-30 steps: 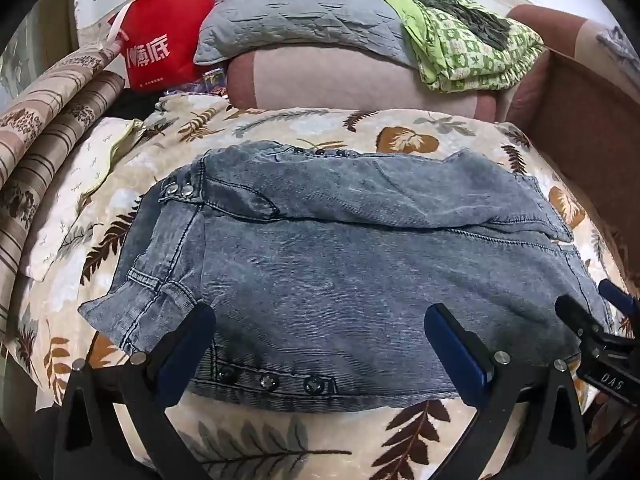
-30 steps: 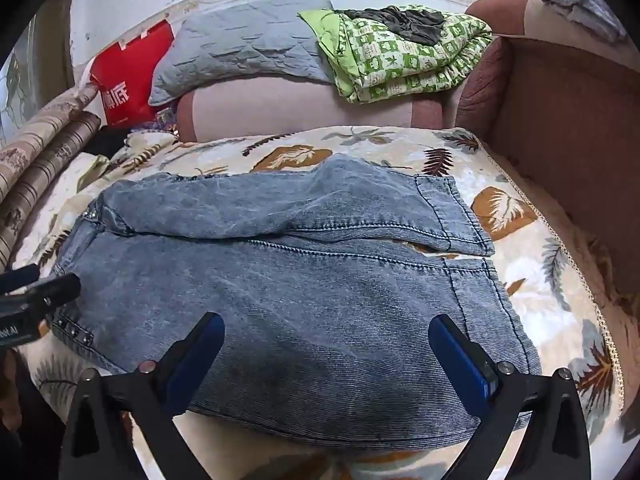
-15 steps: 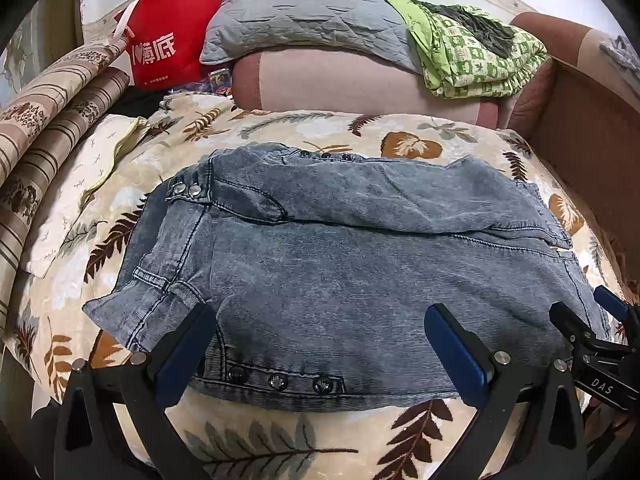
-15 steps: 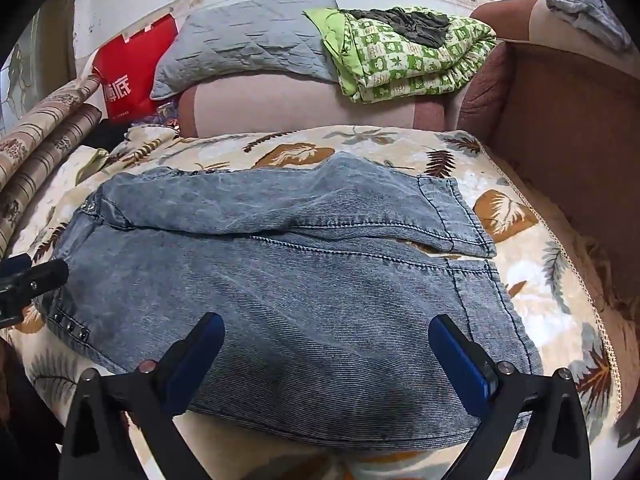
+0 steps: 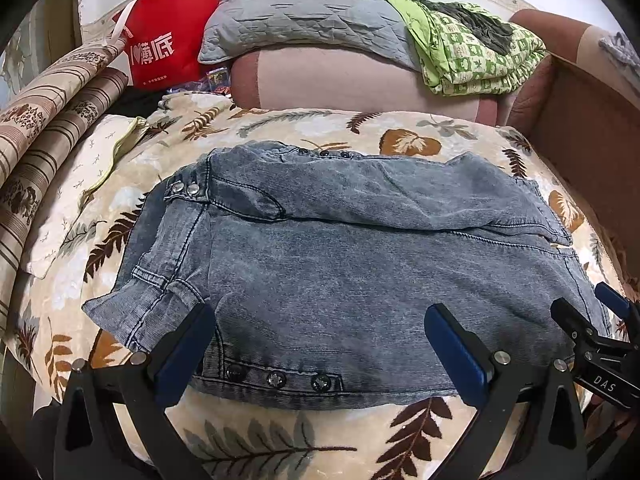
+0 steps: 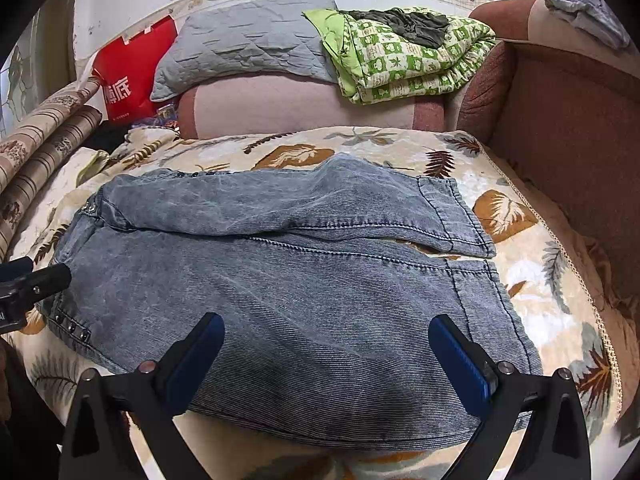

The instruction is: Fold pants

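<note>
Both claws stand wide open and hold nothing. Seen from its own camera, the left gripper (image 5: 320, 352) has its blue-padded fingers (image 5: 186, 354) spread far apart over the near edge of the pants (image 5: 340, 272), above the waistband end where a row of metal studs (image 5: 276, 379) runs along the hem. Whether the pads touch the denim or hang just above it cannot be told. The right gripper (image 6: 326, 364) is spread just as wide, its fingers (image 6: 460, 364) over the near edge of the same cloth toward the cuff end — again, contact cannot be judged. Each claw shows in the other's view: the right one at the far right edge of the left camera's picture, close to the cuff, and the left one as a dark tip at the left edge of the right camera's picture, beside the studded waistband.

The grey-blue denim pants lie flat on a leaf-patterned blanket (image 5: 320, 128), folded over lengthwise, with the upper leg lying across the far half and its cuff (image 6: 460, 216) ending near the right side of the blanket. Behind them sit a pink bolster (image 5: 352, 80), a grey quilted pillow (image 5: 304, 16), a green checked quilt (image 6: 404, 56) and a red bag (image 5: 160, 48) — all well apart from the pants. Striped rolled fabric (image 5: 40, 140) lies along the left.
</note>
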A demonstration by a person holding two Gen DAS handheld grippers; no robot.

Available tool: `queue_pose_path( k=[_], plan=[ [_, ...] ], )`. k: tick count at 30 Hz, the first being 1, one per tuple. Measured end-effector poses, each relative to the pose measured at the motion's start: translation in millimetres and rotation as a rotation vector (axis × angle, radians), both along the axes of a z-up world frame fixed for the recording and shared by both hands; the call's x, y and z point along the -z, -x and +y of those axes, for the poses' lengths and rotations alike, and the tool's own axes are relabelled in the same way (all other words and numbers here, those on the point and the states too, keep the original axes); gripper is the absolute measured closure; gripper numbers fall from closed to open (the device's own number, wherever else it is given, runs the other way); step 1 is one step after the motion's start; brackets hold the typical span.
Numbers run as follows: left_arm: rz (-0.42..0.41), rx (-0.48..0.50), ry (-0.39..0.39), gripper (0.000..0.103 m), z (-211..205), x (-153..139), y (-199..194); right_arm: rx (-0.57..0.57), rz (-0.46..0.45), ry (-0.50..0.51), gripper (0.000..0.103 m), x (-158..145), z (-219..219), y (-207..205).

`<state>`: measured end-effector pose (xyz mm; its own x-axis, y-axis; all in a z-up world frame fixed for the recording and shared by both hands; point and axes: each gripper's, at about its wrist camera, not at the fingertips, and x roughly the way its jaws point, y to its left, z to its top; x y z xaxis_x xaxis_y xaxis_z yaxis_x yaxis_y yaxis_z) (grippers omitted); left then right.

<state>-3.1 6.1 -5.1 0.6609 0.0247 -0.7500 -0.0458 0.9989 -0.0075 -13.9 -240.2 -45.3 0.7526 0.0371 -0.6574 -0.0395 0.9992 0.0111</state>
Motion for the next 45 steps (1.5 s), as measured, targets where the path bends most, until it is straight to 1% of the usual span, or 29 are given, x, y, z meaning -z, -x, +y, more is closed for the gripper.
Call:
queue_pose_path(
  k=[13,45],
  plan=[
    [0.015,0.008,0.007,0.000,0.1,4.1,-0.4,0.001,-0.001,0.001,0.000,0.2,0.4,0.2],
    [0.021,0.013,0.010,0.000,-0.9,5.8,0.7,-0.001,-0.003,0.002,0.000,0.0,-0.5,0.4]
  ],
)
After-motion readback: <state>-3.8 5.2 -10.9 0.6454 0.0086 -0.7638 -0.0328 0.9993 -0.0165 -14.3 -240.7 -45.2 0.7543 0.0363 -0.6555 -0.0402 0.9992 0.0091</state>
